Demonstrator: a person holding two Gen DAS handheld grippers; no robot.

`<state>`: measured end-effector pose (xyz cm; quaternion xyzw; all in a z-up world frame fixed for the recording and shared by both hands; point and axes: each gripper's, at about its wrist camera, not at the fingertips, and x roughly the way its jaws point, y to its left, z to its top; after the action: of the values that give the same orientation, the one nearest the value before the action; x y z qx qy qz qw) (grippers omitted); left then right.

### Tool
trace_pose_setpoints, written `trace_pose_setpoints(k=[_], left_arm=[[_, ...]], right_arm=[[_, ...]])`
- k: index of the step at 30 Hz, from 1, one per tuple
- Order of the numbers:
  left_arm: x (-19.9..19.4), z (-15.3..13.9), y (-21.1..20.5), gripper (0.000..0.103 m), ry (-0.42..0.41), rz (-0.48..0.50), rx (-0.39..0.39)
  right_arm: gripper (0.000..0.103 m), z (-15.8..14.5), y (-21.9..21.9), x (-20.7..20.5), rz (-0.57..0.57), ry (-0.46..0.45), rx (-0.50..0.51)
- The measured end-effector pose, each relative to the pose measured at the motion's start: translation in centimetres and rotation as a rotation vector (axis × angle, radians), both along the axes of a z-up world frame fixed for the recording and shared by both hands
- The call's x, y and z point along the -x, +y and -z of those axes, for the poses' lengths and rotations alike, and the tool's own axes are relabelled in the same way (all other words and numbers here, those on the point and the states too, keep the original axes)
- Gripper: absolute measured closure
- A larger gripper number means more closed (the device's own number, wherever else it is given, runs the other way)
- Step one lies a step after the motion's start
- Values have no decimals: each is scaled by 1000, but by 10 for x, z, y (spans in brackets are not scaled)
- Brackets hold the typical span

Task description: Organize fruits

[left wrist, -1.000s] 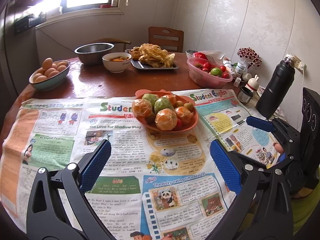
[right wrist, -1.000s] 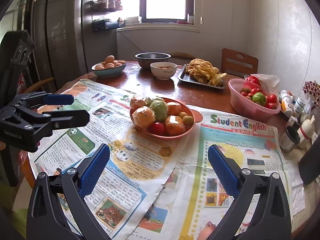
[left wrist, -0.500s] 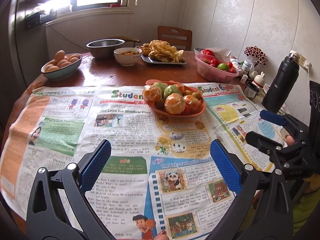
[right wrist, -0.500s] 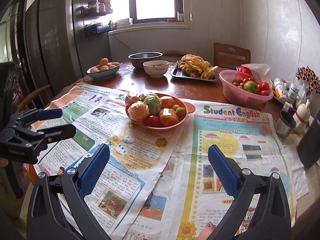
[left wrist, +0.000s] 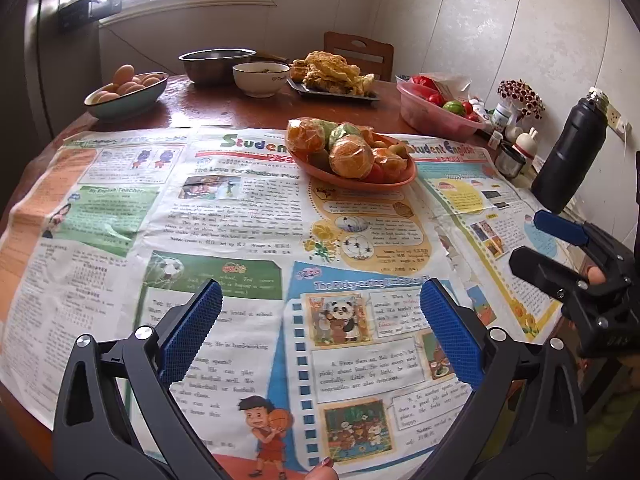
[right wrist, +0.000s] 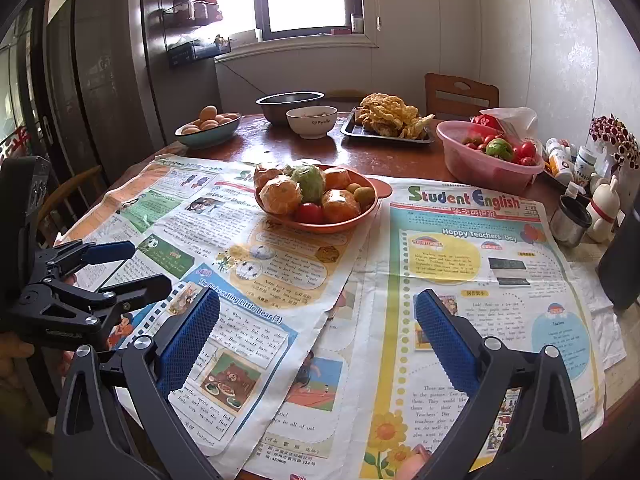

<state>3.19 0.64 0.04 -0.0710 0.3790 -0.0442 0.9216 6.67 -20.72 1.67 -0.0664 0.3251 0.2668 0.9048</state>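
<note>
Left gripper [left wrist: 320, 316] is hovering low over the newspaper [left wrist: 240, 240], jaws wide apart, nothing btwn them. Right gripper [right wrist: 318, 320] is doing likewise w/ jaws spread & empty, over the "Student English" sheet. Both are sitting at the near table edge, well apart from the fruit. Orange plate [right wrist: 340, 226] is resting mid-table on the paper, piled w/ wrapped oranges [right wrist: 280, 196], a green fruit [right wrist: 309, 182], a tomato [right wrist: 309, 213]. Further back: pink tub [right wrist: 480, 168] of tomatoes, egg bowl [right wrist: 208, 132], black bottle [left wrist: 570, 160] standing at the right.
</note>
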Motion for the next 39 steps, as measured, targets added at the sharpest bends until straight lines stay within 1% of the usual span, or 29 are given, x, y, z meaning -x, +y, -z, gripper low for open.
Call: trace_pose_setpoints(k=[4, 12, 39], left_arm=[[0, 2, -4, 10, -3, 7, 3], [-3, 5, -1, 10, 2, -16, -2], [-2, 4, -4, 10, 2, -15, -9]], right_arm=[[5, 2, 1, 2, 5, -5, -1], [5, 8, -3, 0, 17, 0, 2], [5, 6, -6, 0, 20, -8, -3]])
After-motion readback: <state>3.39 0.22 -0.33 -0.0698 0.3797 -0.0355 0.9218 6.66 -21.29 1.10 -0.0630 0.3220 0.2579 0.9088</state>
